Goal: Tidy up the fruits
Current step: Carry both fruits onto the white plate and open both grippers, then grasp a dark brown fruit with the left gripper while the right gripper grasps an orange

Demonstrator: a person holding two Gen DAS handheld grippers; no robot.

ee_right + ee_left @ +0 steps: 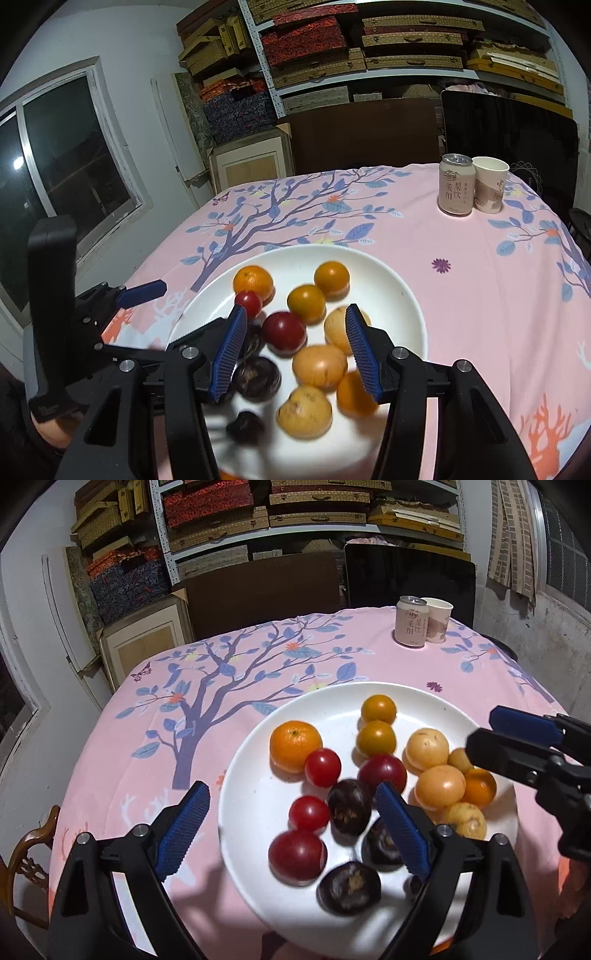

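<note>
Left gripper: jaws spread wide, nothing between the blue pads; poised over the near left part of the plate. Its right finger hangs in front of one dark fruit and hides part of it.

Right gripper: jaws spread, empty; over the plate's near right part, with pale yellow fruit showing between the fingers, not touched.

White plate: round, shallow, at the near edge of the table, carrying all the fruit.
- Dark purple fruits: nearest the near rim, dull skin, some motion blur.
- Red round fruits: glossy, left of centre, just beside the purple ones.
- Pale yellow fruits: speckled, grouped on the right side with small orange ones touching them.
- Mandarin: far left part, touching a red fruit.
- Two orange-yellow round fruits: toward the far rim, one behind the other.

Pink tablecloth: tree and leaf print, covering the table.

Drink can and paper cup: upright, touching, at the far right corner, well apart from the plate.

Shelves of woven boxes: behind the table.
</note>
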